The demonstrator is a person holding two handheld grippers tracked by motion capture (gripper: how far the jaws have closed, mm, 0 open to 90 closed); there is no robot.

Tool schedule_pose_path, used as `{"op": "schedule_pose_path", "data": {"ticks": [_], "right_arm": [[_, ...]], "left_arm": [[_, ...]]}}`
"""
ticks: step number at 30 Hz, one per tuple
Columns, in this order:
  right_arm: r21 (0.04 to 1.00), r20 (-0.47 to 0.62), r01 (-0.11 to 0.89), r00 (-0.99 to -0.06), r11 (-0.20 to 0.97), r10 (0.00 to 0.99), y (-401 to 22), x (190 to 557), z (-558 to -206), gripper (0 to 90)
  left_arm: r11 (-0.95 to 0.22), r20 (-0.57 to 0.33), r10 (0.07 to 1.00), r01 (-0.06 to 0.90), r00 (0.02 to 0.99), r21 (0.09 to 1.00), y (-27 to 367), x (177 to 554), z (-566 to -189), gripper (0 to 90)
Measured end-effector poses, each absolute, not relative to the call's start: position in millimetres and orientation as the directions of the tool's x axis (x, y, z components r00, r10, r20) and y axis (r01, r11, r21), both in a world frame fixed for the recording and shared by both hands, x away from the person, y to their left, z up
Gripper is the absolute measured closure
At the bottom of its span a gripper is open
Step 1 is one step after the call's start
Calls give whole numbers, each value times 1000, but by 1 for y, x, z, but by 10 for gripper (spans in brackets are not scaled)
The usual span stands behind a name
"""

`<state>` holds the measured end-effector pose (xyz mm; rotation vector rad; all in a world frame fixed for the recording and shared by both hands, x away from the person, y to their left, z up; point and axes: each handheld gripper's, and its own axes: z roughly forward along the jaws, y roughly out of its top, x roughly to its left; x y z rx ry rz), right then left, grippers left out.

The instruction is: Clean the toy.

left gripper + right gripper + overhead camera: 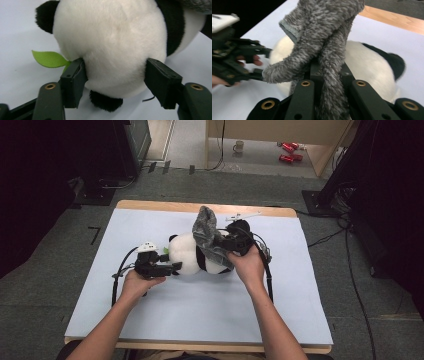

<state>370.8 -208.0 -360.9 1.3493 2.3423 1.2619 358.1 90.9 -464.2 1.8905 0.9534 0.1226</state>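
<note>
A black-and-white panda plush [190, 252] lies on its side in the middle of the pale table cover. My left gripper [175, 266] is at its left end. In the left gripper view the jaws [115, 75] stand open around the panda's round white part [112, 37]: one pad rests against the fur, the other sits just beside it. A green felt leaf [48, 58] sticks out by the left pad. My right gripper [232, 245] is shut on a grey fuzzy cloth [205, 227] that stands up over the panda. The cloth [324, 30] is pinched between the jaws [327, 67].
The pale cover [200, 310] lies over a wooden table whose edge shows at the back. On the floor beyond are a mug [239, 146] and red objects [289, 151]. Cables [350, 270] run along the floor at the right. Dark equipment stands at the far left.
</note>
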Motion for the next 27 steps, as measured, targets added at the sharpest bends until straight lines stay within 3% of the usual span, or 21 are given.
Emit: {"op": "schedule_pose_path", "data": {"ticks": [9, 17, 27], "right_arm": [[753, 309, 611, -658, 246, 686, -167, 368, -346, 800], [747, 373, 623, -681, 232, 630, -131, 375, -352, 800], [685, 275, 650, -649, 329, 709, -124, 386, -385, 796]], "left_arm": [[-172, -314, 679, 559, 664, 811, 86, 356, -458, 599], [-169, -307, 674, 545, 672, 821, 84, 354, -455, 638], [-192, -297, 683, 556, 667, 809, 81, 354, -455, 655]]}}
